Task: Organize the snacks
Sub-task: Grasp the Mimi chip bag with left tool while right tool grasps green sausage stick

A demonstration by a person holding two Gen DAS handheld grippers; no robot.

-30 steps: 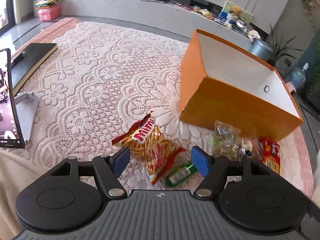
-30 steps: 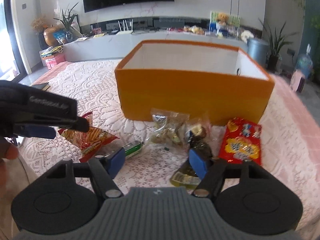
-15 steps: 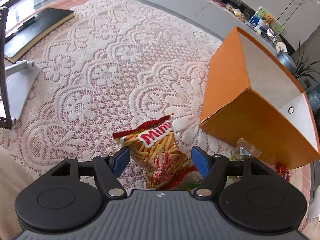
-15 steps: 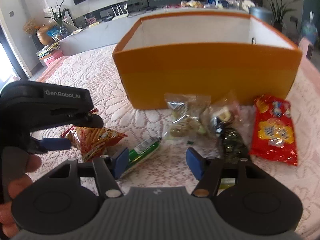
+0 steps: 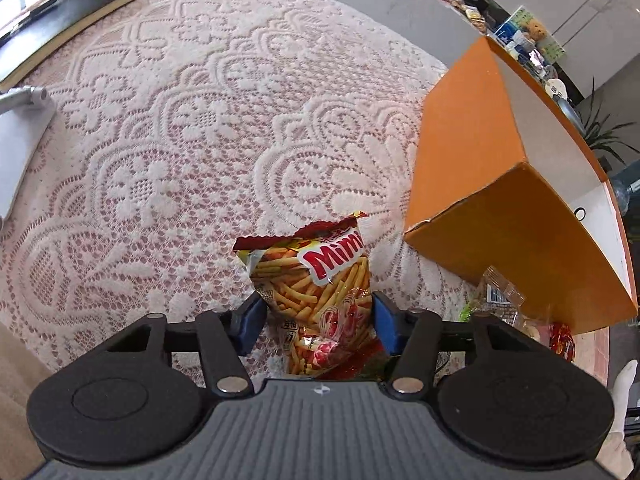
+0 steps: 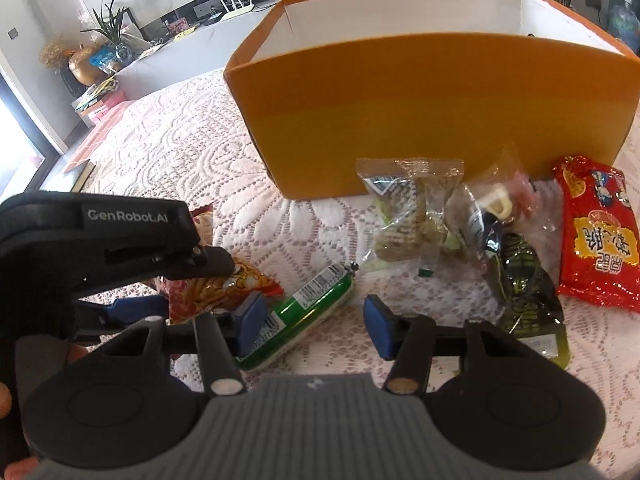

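A red and yellow Mimi stick-snack bag (image 5: 316,276) lies on the lace cloth, and my left gripper (image 5: 318,322) straddles its lower half. Its jaws are closing, and both blue pads touch the bag's sides. The right wrist view shows that gripper (image 6: 180,286) from the side with the bag (image 6: 224,284) between its fingers. My right gripper (image 6: 314,326) hangs low over a green sausage stick (image 6: 312,300). Its jaws are closing too: the left pad overlaps the stick and the right pad stands apart from it. The orange box (image 6: 420,104) stands open behind.
In front of the box lie clear cookie packets (image 6: 404,216), a dark green packet (image 6: 520,280) and a red packet (image 6: 596,236). A black notebook (image 5: 60,12) and a silver stand (image 5: 20,120) are at the cloth's far left. Bare lace cloth (image 5: 180,140) stretches left of the box.
My left gripper came down over the Mimi bag and its jaws narrowed onto it. My right gripper sank and shifted left toward the green sausage stick, jaws narrowing.
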